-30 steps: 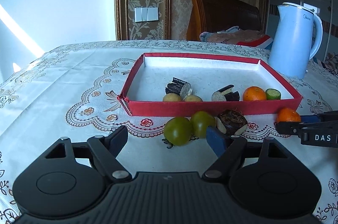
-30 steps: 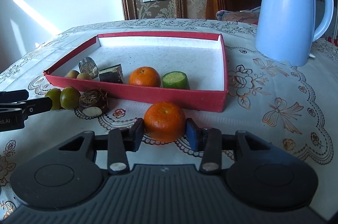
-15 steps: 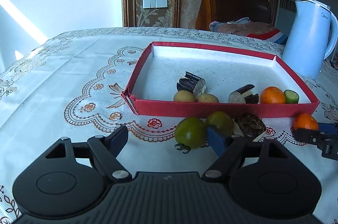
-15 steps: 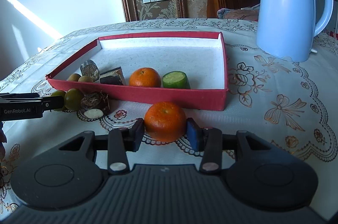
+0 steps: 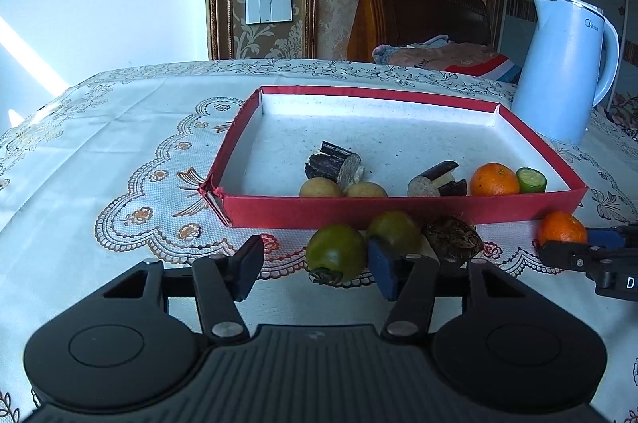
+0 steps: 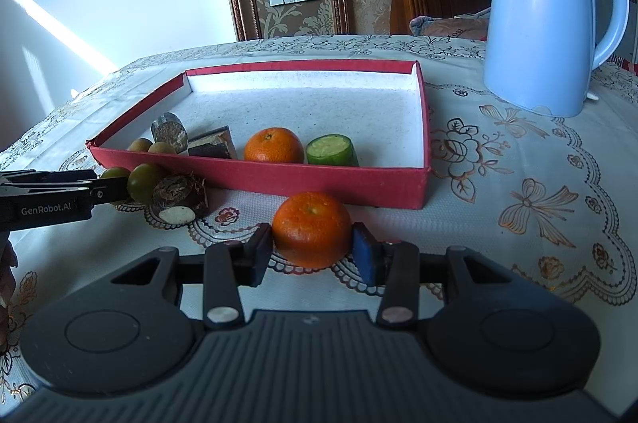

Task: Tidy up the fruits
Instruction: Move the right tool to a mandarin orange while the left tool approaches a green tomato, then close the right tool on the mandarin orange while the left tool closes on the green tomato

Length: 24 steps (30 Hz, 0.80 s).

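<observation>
While the right tool grips an orange on the lace tablecloth, the left tool narrows around a green fruit.

Your left gripper and right gripper are matte black: ribbed housing, 2 round discs, 2 silver rivets on the linkage arms. Each carries 1 black pad and 1 blue pad. White "GenRobot.AI" lettering marks the left one's side.
</observation>
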Each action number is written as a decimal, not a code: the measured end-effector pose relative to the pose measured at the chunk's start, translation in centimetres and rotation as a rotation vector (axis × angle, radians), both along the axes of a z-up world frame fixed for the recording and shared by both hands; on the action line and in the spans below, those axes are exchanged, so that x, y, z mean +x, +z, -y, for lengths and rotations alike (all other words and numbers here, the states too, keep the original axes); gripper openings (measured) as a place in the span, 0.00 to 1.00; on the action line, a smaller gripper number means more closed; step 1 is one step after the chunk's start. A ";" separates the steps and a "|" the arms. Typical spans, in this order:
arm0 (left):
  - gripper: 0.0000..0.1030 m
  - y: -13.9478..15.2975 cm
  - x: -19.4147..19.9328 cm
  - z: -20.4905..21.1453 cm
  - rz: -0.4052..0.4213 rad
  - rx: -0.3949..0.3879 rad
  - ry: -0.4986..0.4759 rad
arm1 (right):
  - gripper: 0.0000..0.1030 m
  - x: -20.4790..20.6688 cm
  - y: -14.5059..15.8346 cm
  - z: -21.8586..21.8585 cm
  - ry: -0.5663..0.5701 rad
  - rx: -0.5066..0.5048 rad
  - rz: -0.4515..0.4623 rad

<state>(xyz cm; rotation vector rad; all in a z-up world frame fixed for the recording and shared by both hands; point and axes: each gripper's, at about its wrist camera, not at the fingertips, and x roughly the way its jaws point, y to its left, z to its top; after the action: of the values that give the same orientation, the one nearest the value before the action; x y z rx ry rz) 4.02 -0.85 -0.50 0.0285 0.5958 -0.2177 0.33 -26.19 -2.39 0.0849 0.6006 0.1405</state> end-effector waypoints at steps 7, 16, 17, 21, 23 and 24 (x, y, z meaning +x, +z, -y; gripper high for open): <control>0.45 -0.1 -0.1 -0.1 -0.005 -0.024 -0.017 | 0.41 0.0 0.0 0.0 0.000 -0.001 0.000; 0.33 -0.1 -0.5 0.6 0.015 0.009 -0.040 | 0.41 0.0 0.0 -0.2 -0.002 -0.016 0.000; 0.33 -0.1 -0.5 0.6 0.016 0.011 -0.040 | 0.41 0.0 0.0 -0.3 -0.002 -0.021 0.000; 0.32 -0.1 -0.6 0.8 0.016 0.014 -0.032 | 0.40 0.0 0.0 -0.7 -0.006 -0.047 0.000; 0.32 -0.1 -0.7 0.9 0.020 0.026 -0.030 | 0.39 -0.1 0.0 -0.9 -0.009 -0.057 0.001; 0.32 -0.1 -0.8 1.0 0.021 0.029 -0.030 | 0.39 -0.1 0.0 -0.9 -0.010 -0.061 0.001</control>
<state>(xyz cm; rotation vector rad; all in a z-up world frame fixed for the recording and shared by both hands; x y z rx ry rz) 3.27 -1.82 -0.56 0.0676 0.5780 -0.2379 0.26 -25.29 -2.34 0.0291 0.6031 0.1127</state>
